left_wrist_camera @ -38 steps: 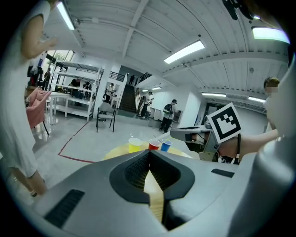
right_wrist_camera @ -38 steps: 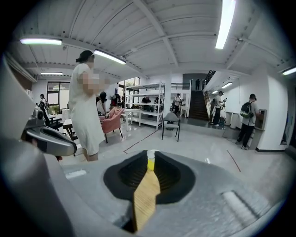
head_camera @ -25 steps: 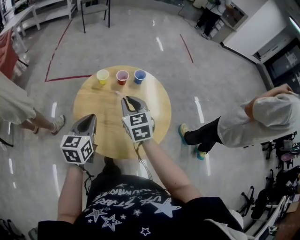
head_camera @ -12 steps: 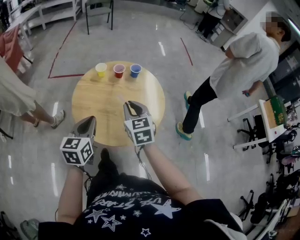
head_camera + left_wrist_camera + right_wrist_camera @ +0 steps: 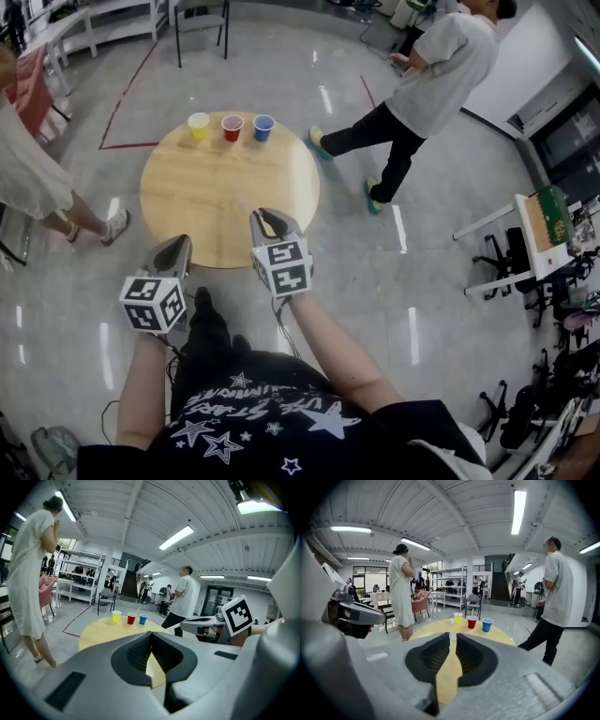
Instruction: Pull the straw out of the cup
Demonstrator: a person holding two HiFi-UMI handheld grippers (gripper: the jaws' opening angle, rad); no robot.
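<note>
On the far edge of the round table (image 5: 187, 202): a yellow cup (image 5: 198, 125), a red cup (image 5: 232, 127) and a blue cup (image 5: 263, 127) stand in a row.
Straw: a thin yellowish straw (image 5: 472, 611) stands in the red cup, well apart from both grippers. Judged not yet pulled.
Right gripper (image 5: 451, 636): jaws nearly together, nipping a small pale piece (image 5: 452, 637) at their tips. It may be a straw seen end-on; this cannot be confirmed. The tips sit at the table's near edge.
Left gripper (image 5: 152, 634): jaws closed tip to tip, nothing between them. It is held by the near-left edge, probably idle, since one gripper is enough for a straw.
Posture: both grippers point forward and slightly down toward the cups. Judged a standoff, not a working reach.
Change from a second ago: the right gripper then lay over mid-table with a pale stick at its tip. Table and cups now lie farther from both grippers. The bystander (image 5: 422, 75), then bent over at the right, now strides past beyond the table.
</note>
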